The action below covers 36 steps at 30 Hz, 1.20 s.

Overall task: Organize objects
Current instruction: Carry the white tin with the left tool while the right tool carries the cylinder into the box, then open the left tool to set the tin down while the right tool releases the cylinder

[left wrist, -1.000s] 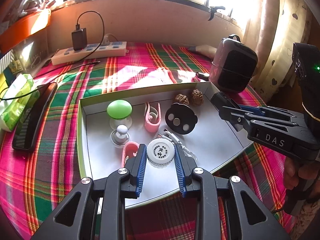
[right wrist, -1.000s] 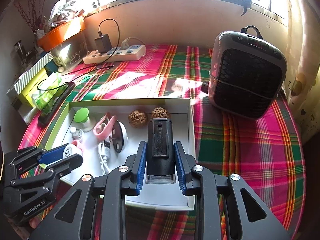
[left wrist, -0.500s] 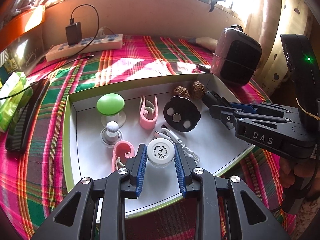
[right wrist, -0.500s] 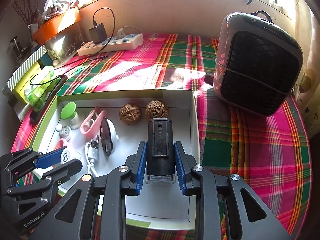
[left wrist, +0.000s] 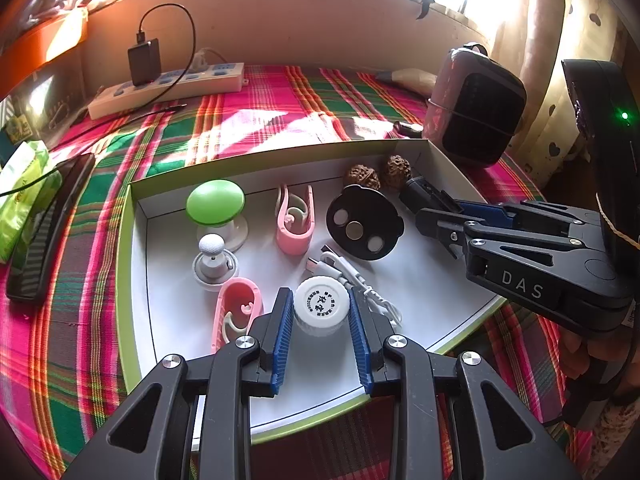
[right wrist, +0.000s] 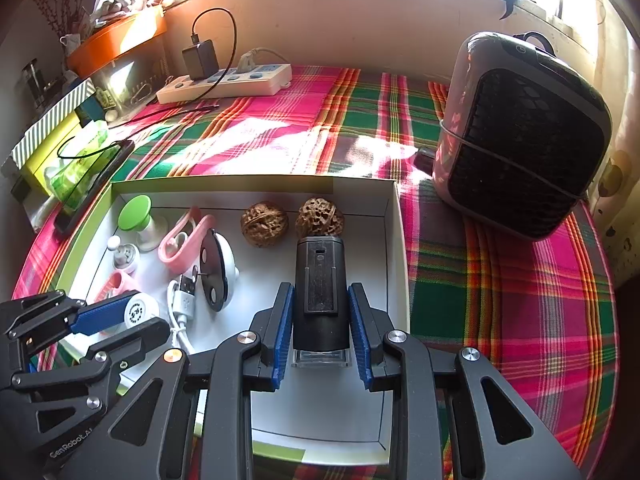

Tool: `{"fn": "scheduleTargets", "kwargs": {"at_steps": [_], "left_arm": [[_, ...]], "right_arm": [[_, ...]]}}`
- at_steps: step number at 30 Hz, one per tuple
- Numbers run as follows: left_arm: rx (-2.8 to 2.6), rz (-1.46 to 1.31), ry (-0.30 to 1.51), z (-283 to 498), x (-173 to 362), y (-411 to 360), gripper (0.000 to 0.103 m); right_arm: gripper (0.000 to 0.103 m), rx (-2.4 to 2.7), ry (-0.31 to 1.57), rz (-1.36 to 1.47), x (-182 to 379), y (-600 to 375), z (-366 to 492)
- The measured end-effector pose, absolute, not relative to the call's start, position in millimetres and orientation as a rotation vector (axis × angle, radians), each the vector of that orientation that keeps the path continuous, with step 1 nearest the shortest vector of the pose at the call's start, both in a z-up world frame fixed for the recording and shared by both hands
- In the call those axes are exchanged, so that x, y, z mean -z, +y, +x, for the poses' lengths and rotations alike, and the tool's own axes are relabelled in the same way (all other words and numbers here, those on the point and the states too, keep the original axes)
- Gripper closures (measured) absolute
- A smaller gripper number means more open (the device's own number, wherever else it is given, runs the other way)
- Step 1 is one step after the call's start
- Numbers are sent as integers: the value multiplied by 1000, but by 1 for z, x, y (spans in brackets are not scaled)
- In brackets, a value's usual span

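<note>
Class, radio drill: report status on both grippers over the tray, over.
Left gripper shut on white round cap. Right gripper shut on black device. Both over the tray. White cable crowds the cap.

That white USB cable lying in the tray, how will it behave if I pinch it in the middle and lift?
The white USB cable looks thin and loosely coiled, so it will probably sag and dangle from the grip. It looks light. One loop lies under the left gripper, which holds the white round container, so the cable may snag or drag there.
</note>
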<state>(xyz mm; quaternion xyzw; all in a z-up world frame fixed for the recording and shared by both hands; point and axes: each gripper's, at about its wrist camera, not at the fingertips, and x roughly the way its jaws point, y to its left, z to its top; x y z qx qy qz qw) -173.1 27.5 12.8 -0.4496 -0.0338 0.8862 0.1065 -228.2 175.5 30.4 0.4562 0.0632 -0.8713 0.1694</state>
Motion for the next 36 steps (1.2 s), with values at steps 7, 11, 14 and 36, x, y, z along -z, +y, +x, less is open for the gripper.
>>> {"fn": "scheduleTargets", "kwargs": {"at_steps": [7, 11, 14, 36], "left_arm": [[-2611, -1325, -99, -173, -13, 28, 77], [-2616, -1327, -92, -173, -12, 28, 77], [-2618, -1328, -91, -174, -13, 28, 77], [-2676, -1331, -62, -168, -19, 25, 68]], "right_arm": [[74, 2467, 174, 1309, -28, 173, -228], [74, 2470, 176, 1308, -28, 172, -227], [74, 2471, 184, 1308, -27, 172, -227], [63, 2522, 157, 1279, -34, 175, -213]]}}
